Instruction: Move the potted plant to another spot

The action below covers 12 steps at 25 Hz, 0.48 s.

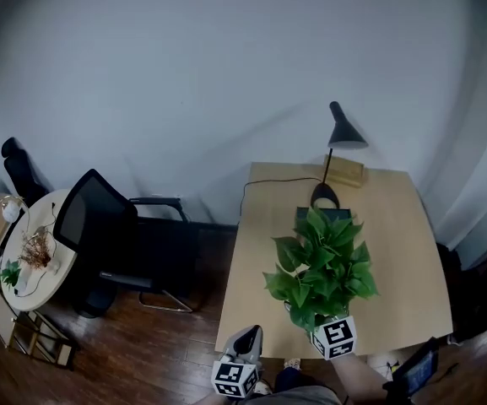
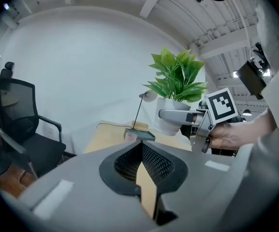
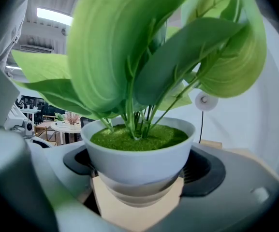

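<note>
Head view: a potted plant [image 1: 319, 268] is near the front edge of a wooden table [image 1: 403, 251], with the right gripper [image 1: 331, 336] at its base. The left gripper [image 1: 245, 344] hovers just off the table's front left corner. A black desk lamp [image 1: 338, 142] stands at the back edge.

Left gripper view: its 2 jaws are pressed together with nothing between them.

Right gripper view: 2 black pads [image 3: 208, 170] clamp the plant's white pot [image 3: 139, 161] from both sides.
</note>
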{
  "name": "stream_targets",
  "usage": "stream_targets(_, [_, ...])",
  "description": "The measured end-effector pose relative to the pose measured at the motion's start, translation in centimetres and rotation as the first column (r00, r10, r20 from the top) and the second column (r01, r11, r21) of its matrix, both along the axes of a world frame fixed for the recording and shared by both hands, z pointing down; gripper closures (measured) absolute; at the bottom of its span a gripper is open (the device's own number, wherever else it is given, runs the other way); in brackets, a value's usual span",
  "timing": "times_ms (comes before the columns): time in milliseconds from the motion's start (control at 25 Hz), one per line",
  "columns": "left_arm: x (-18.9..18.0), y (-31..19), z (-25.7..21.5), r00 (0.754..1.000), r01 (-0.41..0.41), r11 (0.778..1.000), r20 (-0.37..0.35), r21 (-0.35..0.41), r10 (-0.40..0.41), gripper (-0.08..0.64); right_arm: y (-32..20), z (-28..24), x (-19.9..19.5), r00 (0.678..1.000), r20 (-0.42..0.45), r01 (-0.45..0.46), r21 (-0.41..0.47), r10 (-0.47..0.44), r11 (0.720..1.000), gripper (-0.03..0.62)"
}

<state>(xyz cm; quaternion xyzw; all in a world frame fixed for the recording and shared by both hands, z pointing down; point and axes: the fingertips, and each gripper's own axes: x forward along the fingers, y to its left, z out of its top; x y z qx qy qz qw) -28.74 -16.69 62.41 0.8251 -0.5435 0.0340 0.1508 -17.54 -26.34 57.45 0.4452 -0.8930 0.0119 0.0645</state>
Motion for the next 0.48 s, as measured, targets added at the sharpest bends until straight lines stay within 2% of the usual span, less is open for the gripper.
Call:
stream_targets(280, [5.9,-1.9,-0.7,0.997,-0.079,0.997,0.015,0.022,0.079,0.566,-1.3,-1.0,6.0,0.998,0.016,-0.065,0.025,0.065,0.998,0.063])
stream_targets(480, [13.1,-4.7,-0.7,0.996,-0.089,0.995,0.032,0.053,0.087,0.566,-3.0,-1.0,13.2,0.997,0.019,-0.073,0.043,0.072,0.996,0.063])
